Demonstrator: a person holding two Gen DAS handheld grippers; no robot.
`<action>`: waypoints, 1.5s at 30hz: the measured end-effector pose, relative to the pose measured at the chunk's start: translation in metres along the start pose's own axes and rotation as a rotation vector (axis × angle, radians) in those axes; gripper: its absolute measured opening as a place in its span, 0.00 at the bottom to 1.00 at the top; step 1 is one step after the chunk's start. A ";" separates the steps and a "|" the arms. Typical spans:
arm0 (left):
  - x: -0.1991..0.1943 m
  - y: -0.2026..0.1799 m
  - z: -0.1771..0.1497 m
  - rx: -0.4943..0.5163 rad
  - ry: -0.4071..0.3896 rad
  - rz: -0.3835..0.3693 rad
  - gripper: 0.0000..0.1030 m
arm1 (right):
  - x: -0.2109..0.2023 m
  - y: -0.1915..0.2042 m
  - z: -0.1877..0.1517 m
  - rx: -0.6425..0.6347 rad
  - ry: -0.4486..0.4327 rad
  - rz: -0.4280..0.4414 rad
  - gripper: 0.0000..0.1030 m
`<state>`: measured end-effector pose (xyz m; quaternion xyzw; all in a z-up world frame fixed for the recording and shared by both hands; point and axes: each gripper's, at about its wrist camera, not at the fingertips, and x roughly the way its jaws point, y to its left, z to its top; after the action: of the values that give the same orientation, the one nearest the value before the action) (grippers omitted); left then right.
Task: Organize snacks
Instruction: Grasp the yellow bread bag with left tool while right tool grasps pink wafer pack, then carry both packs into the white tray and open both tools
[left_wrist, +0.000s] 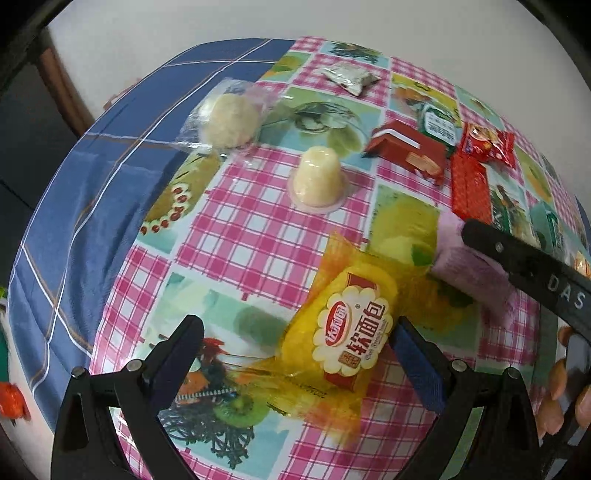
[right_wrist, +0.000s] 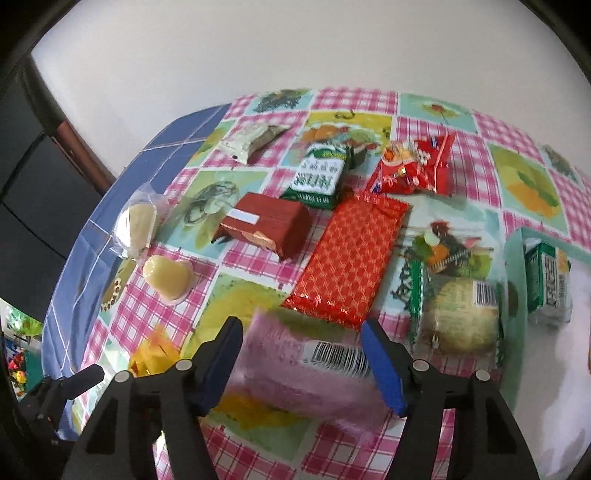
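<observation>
A yellow bread packet (left_wrist: 347, 332) lies on the checked tablecloth (left_wrist: 240, 240) between the fingers of my left gripper (left_wrist: 297, 328), which stands open around it; the right pad is close against the packet's edge. A pink packet with a barcode (right_wrist: 306, 369), blurred, fills the gap of my right gripper (right_wrist: 301, 328), with both blue pads against its sides. In the left wrist view the pink packet (left_wrist: 461, 266) shows under a black finger (left_wrist: 517, 258) of the right gripper. A corner of the yellow packet (right_wrist: 155, 354) shows at lower left in the right wrist view.
Spread over the cloth are a heart-shaped jelly cup (left_wrist: 319, 177), a wrapped bun (left_wrist: 229, 118), a red-brown box (right_wrist: 266, 225), a red patterned packet (right_wrist: 347, 258), a green packet (right_wrist: 317, 177), a red snack bag (right_wrist: 413, 166), a silver packet (right_wrist: 251, 142) and a green-wrapped cake (right_wrist: 458, 314). A pale green tray (right_wrist: 517, 258) stands at the right.
</observation>
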<state>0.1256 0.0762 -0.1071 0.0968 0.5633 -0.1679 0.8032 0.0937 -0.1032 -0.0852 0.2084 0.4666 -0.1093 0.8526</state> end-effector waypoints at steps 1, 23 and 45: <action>0.000 0.001 0.000 -0.005 -0.001 -0.002 0.93 | 0.000 -0.003 -0.001 0.021 0.011 0.016 0.67; 0.003 0.005 -0.009 -0.069 0.040 -0.050 0.57 | -0.006 0.017 -0.037 -0.053 0.119 -0.036 0.52; -0.032 -0.028 -0.030 -0.014 0.037 -0.048 0.41 | -0.070 0.005 -0.059 -0.004 0.053 -0.015 0.39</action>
<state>0.0787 0.0656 -0.0863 0.0806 0.5814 -0.1815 0.7890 0.0131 -0.0723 -0.0531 0.2060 0.4908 -0.1089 0.8395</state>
